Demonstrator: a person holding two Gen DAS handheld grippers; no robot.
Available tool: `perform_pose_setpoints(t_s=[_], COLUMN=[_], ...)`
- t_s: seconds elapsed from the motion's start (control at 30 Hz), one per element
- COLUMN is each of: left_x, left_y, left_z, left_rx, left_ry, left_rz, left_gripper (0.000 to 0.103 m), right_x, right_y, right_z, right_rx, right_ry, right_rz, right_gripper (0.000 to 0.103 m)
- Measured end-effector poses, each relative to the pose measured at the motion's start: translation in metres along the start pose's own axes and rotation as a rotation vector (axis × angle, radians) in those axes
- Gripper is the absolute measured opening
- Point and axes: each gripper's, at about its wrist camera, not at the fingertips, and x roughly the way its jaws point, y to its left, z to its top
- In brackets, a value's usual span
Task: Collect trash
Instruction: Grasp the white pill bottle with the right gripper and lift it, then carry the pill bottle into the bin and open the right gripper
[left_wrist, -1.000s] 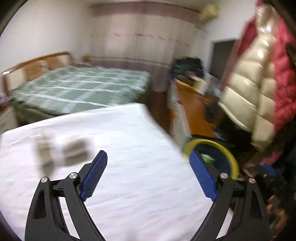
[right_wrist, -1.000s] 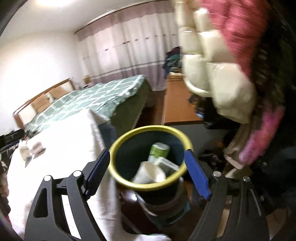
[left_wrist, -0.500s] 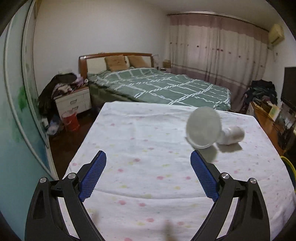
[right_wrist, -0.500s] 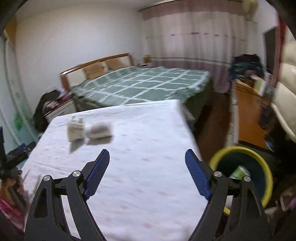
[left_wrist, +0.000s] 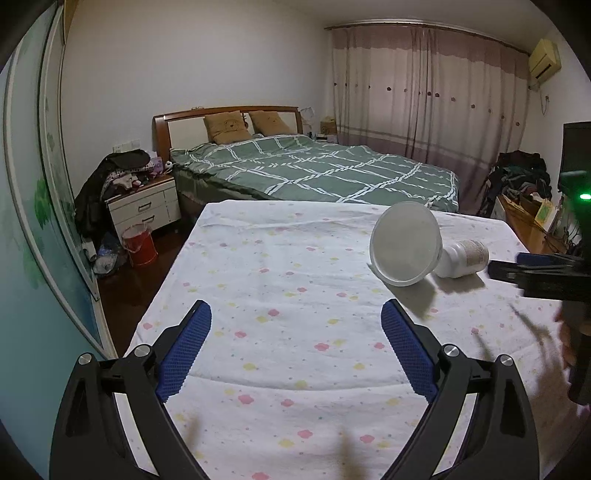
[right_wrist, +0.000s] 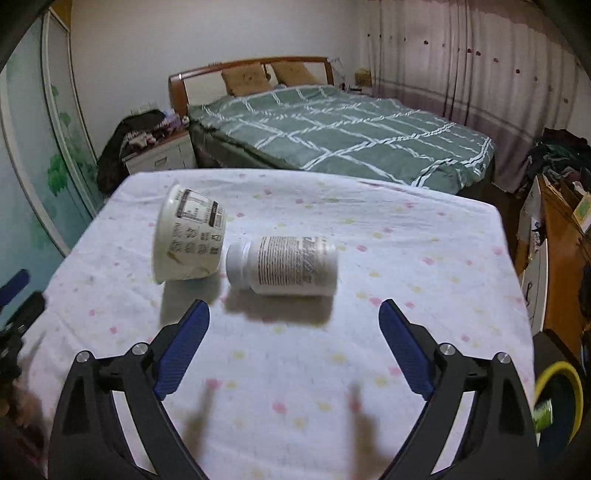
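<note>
A white paper bowl (right_wrist: 188, 236) lies on its side on the flowered tablecloth (right_wrist: 406, 258), with a white pill bottle (right_wrist: 284, 266) lying right beside it. My right gripper (right_wrist: 293, 332) is open and empty, hovering just short of the bottle. In the left wrist view the bowl (left_wrist: 406, 243) shows its open mouth and the bottle (left_wrist: 461, 258) lies behind it. My left gripper (left_wrist: 295, 339) is open and empty over bare cloth, left of the bowl. The right gripper (left_wrist: 535, 273) shows at the right edge.
A yellow-rimmed trash bin (right_wrist: 557, 398) stands on the floor at the table's right side. A bed with a green checked cover (left_wrist: 314, 170) lies beyond the table. A nightstand (left_wrist: 144, 203) and a red bucket (left_wrist: 138, 243) stand at the left.
Both grippers have swung away from the bin toward the table. The right gripper has moved close to the bottle and bowl. The left gripper has held nearly still over the last half second.
</note>
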Motion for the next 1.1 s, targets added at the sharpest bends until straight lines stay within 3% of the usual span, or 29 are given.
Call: perform_pose_setpoints(t_s=[0.6, 0.73, 1.1], left_x=[0.003, 0.003, 0.003], left_y=[-0.003, -0.003, -0.004], left_z=[0.000, 0.000, -0.001], left_rx=[0.002, 0.000, 0.004], left_ry=[0.024, 0.026, 0.026], left_rz=[-0.027, -0.028, -0.028], left_gripper=[0.092, 0.092, 0.092], right_x=[0.063, 0.069, 0.022], right_y=[0.014, 0.013, -0.022], right_z=[0.026, 0.026, 0.004], right_rx=[-0.021, -0.006, 0.062], right_ry=[0.076, 0.095, 0.057], right_rz=[-0.063, -0.077, -0.089], right_gripper=[0.091, 0.080, 0.080])
